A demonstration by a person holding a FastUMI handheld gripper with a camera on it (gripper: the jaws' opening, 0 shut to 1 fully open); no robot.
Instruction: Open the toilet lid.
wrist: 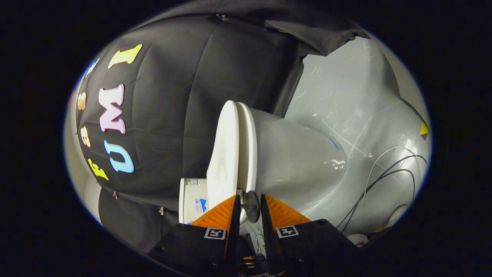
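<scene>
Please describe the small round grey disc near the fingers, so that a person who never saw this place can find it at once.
Start at the white toilet that stands before the black cloth wall. Follow the thin white lid to its hinge end, by the cistern. There the grey disc sits in the narrow gap between the orange fingers; it alone is small, round and dark.
</scene>
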